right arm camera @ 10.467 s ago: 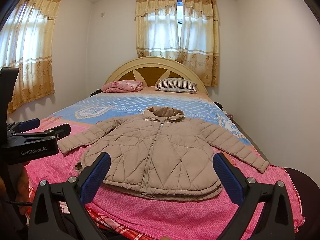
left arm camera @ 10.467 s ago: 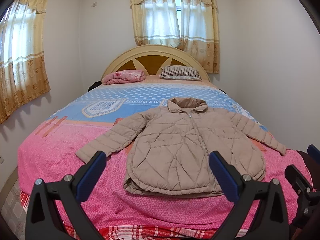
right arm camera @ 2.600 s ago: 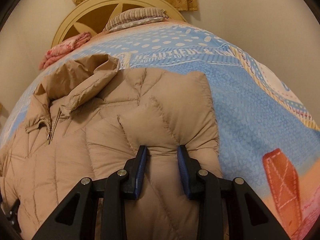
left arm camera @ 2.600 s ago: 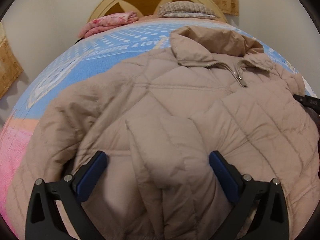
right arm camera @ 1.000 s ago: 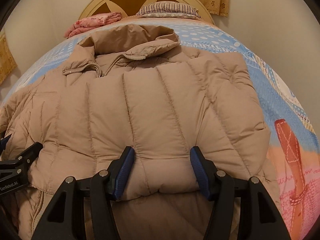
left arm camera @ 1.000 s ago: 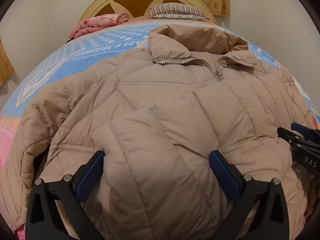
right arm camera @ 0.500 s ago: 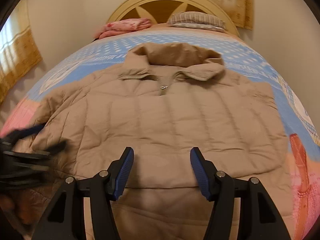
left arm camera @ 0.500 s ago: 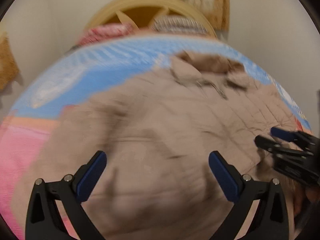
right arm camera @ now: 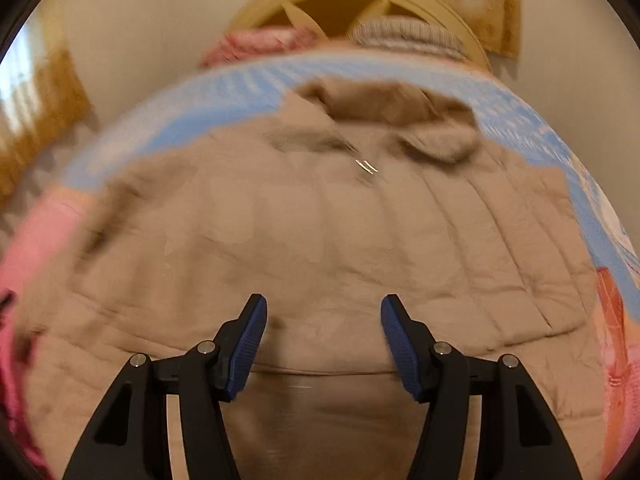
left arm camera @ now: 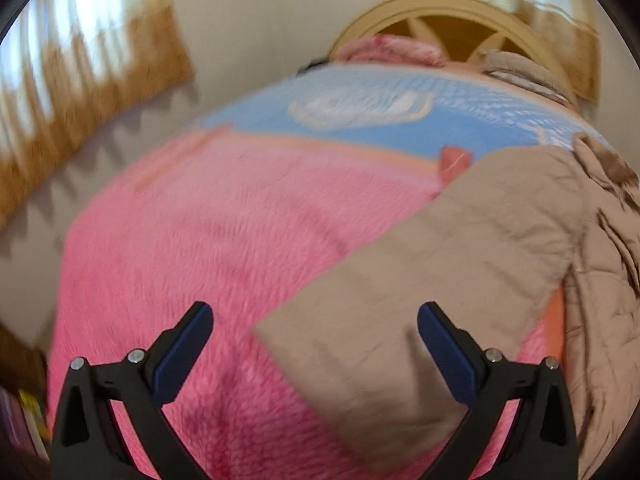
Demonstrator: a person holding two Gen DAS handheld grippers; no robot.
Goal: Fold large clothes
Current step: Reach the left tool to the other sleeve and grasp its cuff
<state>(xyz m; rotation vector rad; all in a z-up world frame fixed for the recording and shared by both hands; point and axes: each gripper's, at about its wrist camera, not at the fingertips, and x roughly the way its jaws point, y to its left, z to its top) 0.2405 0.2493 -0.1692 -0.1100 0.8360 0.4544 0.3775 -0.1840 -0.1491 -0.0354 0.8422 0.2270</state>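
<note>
On the bed [left arm camera: 208, 240], both hand-held grippers gape empty; left hand-held gripper [left arm camera: 316, 344] over jacket's [right arm camera: 320, 232] unfolded sleeve [left arm camera: 420, 288]; next: clamp cuff, fold inward; right hand-held gripper [right arm camera: 323, 340] idle.

Soft daylight glows through the curtained window [left arm camera: 72, 60] at far left; both views smeared by motion blur; fisheye edges bend and darken.

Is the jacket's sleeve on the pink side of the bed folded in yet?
No, the sleeve lies stretched out flat across the pink bedspread.
</note>
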